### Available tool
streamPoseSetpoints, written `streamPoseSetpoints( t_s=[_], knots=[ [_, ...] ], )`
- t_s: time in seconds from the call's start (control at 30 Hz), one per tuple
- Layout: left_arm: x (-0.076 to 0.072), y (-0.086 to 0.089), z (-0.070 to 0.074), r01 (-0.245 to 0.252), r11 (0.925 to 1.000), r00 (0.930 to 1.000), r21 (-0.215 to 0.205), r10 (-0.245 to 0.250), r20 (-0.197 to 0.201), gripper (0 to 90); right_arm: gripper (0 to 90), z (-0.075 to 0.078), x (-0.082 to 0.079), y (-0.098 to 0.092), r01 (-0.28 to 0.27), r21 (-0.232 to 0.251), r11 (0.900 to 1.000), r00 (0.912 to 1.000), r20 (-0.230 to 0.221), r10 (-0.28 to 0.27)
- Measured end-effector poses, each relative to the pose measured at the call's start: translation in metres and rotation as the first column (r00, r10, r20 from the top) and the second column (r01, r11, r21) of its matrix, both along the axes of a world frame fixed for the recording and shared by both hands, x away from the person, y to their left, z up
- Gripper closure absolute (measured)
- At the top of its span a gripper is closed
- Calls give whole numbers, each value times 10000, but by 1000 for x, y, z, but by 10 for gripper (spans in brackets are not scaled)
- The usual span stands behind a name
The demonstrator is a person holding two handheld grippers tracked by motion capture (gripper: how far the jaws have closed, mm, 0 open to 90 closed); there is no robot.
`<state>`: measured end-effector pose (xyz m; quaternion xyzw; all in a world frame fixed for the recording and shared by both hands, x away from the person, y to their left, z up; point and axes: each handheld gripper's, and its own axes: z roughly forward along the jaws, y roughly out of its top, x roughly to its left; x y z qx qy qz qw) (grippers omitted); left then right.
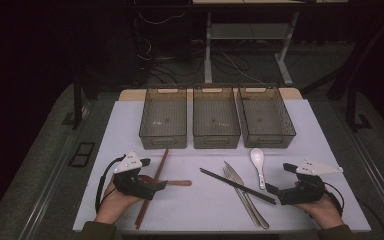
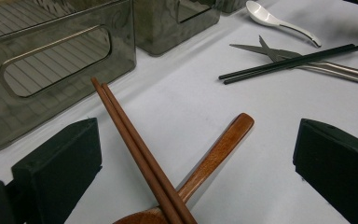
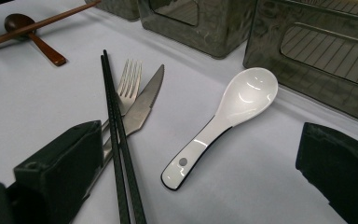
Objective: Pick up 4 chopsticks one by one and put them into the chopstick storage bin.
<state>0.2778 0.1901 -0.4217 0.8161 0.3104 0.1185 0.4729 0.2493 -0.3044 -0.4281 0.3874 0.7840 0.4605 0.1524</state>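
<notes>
My left gripper (image 1: pixel 154 173) is open at the table's near left. A pair of brown chopsticks (image 2: pixel 130 135) and a wooden spoon (image 2: pixel 219 149) lie crossed on the table between its jaws, untouched by the pads. My right gripper (image 1: pixel 278 178) is open at the near right, and a white ceramic spoon (image 3: pixel 242 100) lies between its jaws. Black chopsticks (image 3: pixel 114 121) run past its left jaw, lying over a metal fork (image 3: pixel 129 84) and a knife (image 3: pixel 144 102). In the high view the black chopsticks (image 1: pixel 235 185) slant across the table's middle.
Three translucent grey bins (image 1: pixel 163 135) (image 1: pixel 215 136) (image 1: pixel 267 135) stand side by side at the back of the white table (image 1: pixel 205 215), all looking bare inside. A person's hands hold both grippers at the near edge. Dark floor, cables and desk legs lie beyond.
</notes>
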Motion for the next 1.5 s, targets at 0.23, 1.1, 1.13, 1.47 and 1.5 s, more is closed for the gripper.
streamPoseSetpoints(
  t_s=[0.23, 1.1, 1.13, 1.47, 1.5],
  knots=[
    [2, 2, 1, -222, 9997, 9998, 124, 222, -21, 29, 5, 0, 1, -1, 92, 59, 9999, 10000, -3, -92],
    [47, -18, 1, -1302, 9814, 9896, 1411, 1374, -425, 255, 5, 1, -3, 0, 273, -105, 9996, 9996, 99, -272],
    [49, -20, 1, -1338, 9802, 9884, 1460, 1426, -517, 302, 5, 1, -2, 1, 254, -138, 9996, 9996, 132, -252],
    [65, -32, -3, -1652, 9617, 9774, 2189, 1894, -942, 387, 5, 1, -1, 2, 250, -197, 9995, 9996, 149, -247],
    [66, -33, -4, -1706, 9599, 9759, 2223, 1958, -968, 391, 5, 1, -1, 2, 262, -184, 9995, 9996, 116, -260]
  ],
)
